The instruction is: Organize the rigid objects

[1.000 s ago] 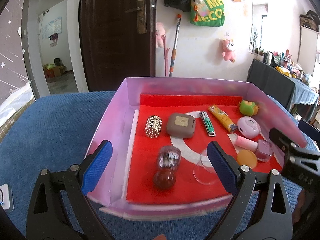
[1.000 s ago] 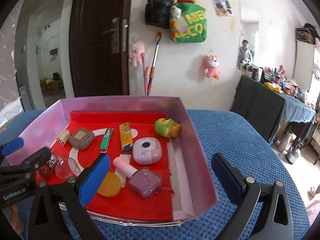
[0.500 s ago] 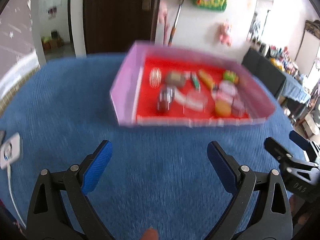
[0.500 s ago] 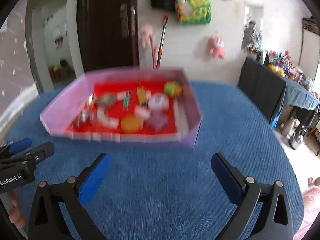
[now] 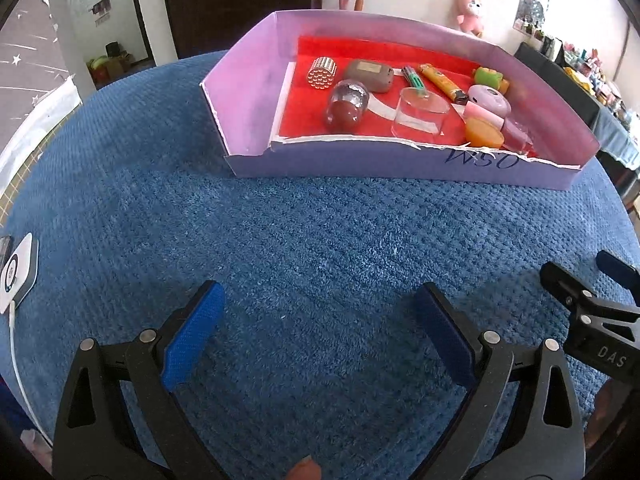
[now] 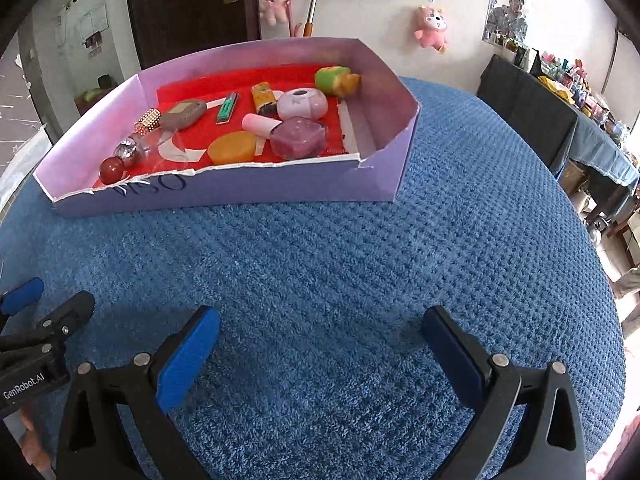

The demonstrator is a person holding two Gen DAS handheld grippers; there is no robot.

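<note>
Left wrist view
- Left gripper (image 5: 320,320): I see it in the lower half of the frame, jaws spread wide, nothing between the blue pads (image 5: 192,340), over bare blue cloth (image 5: 280,220).
- Right gripper (image 5: 592,296): only its tip shows at the lower right edge; from here I cannot tell its jaw state.
- Purple tray (image 5: 360,164): upper centre of the frame, resting on the cloth, well apart from both grippers.
- Tray contents: on the red liner (image 5: 304,120) I count a bundle of metal beads (image 5: 322,73), a grey case (image 5: 369,75), a dark red ball (image 5: 341,117), a clear cup (image 5: 420,117), a green lighter (image 5: 413,77), a yellow lighter (image 5: 442,84), an orange disc (image 5: 483,133), and a green toy (image 5: 489,78) at the far right.
- White device (image 5: 18,272): left edge of the frame, lying on the cloth, with a cable.

Right wrist view
- Right gripper (image 6: 320,332): lower half of the frame, jaws spread wide and empty.
- Left gripper (image 6: 48,308): tip enters at the lower left edge.
- Purple tray (image 6: 240,188): upper left of centre, all the objects inside it.
- Further contents: a lilac round case (image 6: 302,103), a pink tube (image 6: 260,123), and a purple square box (image 6: 298,137) touching the tube.
</note>
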